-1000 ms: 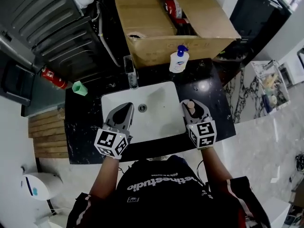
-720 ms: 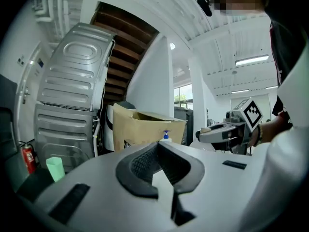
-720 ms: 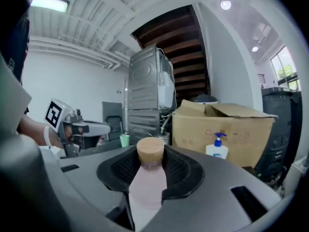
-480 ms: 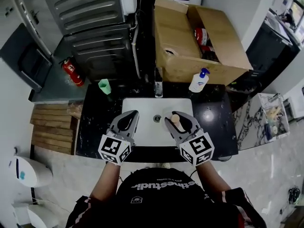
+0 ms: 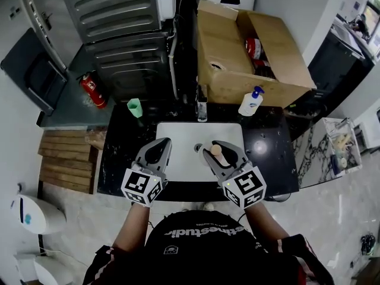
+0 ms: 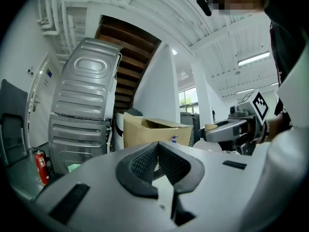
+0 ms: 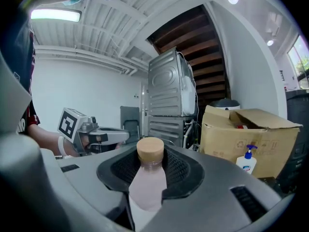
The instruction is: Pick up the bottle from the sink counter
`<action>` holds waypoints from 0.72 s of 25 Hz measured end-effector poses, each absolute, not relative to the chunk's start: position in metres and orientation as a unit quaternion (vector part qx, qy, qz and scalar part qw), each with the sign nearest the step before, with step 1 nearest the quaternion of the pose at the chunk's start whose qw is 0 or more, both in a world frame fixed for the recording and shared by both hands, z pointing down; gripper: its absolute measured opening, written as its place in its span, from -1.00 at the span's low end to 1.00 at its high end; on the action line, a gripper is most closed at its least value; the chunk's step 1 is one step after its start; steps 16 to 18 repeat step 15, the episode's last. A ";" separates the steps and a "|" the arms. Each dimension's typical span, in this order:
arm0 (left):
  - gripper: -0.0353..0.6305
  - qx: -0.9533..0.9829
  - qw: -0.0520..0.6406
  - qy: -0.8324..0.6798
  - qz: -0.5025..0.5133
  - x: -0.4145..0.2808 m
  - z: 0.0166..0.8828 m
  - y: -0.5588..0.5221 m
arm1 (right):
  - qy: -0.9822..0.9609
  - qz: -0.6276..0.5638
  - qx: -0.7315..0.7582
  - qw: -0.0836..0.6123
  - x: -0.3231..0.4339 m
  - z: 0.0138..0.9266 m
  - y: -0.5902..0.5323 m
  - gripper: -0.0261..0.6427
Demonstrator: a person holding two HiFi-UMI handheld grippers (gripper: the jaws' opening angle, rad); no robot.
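Cork-capped pink bottle [image 7: 147, 182] upright between the right claw [image 5: 221, 150] pads

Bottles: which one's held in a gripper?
The pink bottle with the tan cap, clamped in the right gripper; the white pump bottle stands on the counter by the cardboard box.

The bottle [image 7: 146, 180] is pale pink with a tan cap. The counter [image 5: 117, 159] is black with pale flecks, the sink [image 5: 178, 136] white, the box [image 5: 237, 79] brown, the cup [image 5: 135, 107] green, the fire extinguisher [image 5: 93, 91] red, the soap dispenser [image 5: 250, 104] white with a blue pump.
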State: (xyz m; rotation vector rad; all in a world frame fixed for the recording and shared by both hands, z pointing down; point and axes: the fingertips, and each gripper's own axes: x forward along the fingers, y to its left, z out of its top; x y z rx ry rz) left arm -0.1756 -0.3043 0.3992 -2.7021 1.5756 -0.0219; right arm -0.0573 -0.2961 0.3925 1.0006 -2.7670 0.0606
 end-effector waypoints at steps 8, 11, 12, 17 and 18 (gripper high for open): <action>-0.85 -0.873 0.006 0.488 -0.010 -0.168 0.398 -0.307 | -0.931 0.022 0.349 0.100 -0.053 0.391 -0.294 -0.44; -0.85 -0.875 0.007 0.483 -0.012 -0.165 0.397 -0.307 | -0.931 0.021 0.351 0.101 -0.051 0.390 -0.295 -0.44; -0.85 -0.876 0.007 0.482 -0.012 -0.164 0.397 -0.307 | -0.931 0.021 0.351 0.101 -0.051 0.390 -0.295 -0.44; -0.85 -0.877 0.008 0.480 -0.011 -0.163 0.394 -0.307 | -0.931 0.019 0.351 0.101 -0.051 0.388 -0.294 -0.44; -0.85 -0.877 0.008 0.480 -0.011 -0.163 0.394 -0.307 | -0.931 0.019 0.351 0.101 -0.051 0.388 -0.294 -0.44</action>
